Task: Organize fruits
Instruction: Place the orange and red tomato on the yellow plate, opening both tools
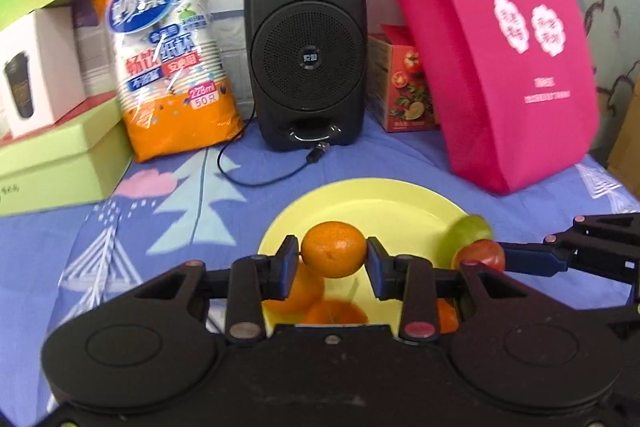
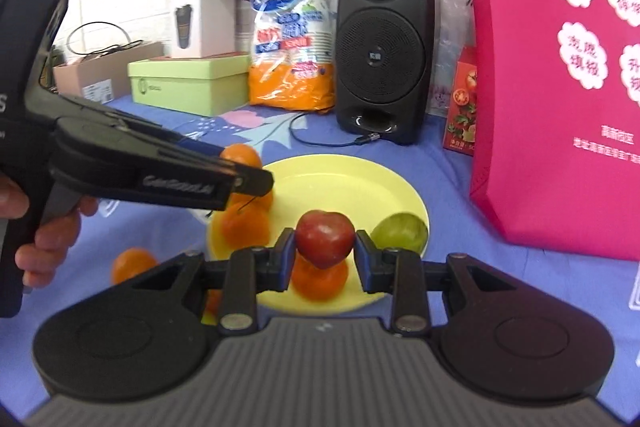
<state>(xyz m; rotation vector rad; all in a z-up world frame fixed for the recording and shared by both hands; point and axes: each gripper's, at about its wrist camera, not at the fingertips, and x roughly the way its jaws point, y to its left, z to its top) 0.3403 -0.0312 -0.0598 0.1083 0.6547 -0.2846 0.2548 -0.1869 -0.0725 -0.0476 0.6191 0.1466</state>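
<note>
Left gripper [image 1: 334,254] clenched on 1 orange mandarin [image 1: 334,254], held above the near side of the yellow plate [image 1: 372,199]. Right gripper [image 2: 325,245] clamped on 1 red apple [image 2: 325,245], held over the plate's near edge. Green fruit [image 2: 400,231] sits at the plate's right rim. Several mandarins lie on the plate's left and near parts; 1 loose mandarin [image 2: 133,264] rests on the blue cloth [image 1: 160,227], left of the plate. Far side: black speaker [image 1: 306,43], orange cup pack [image 1: 168,59], pink bag [image 1: 500,39] right.
</note>
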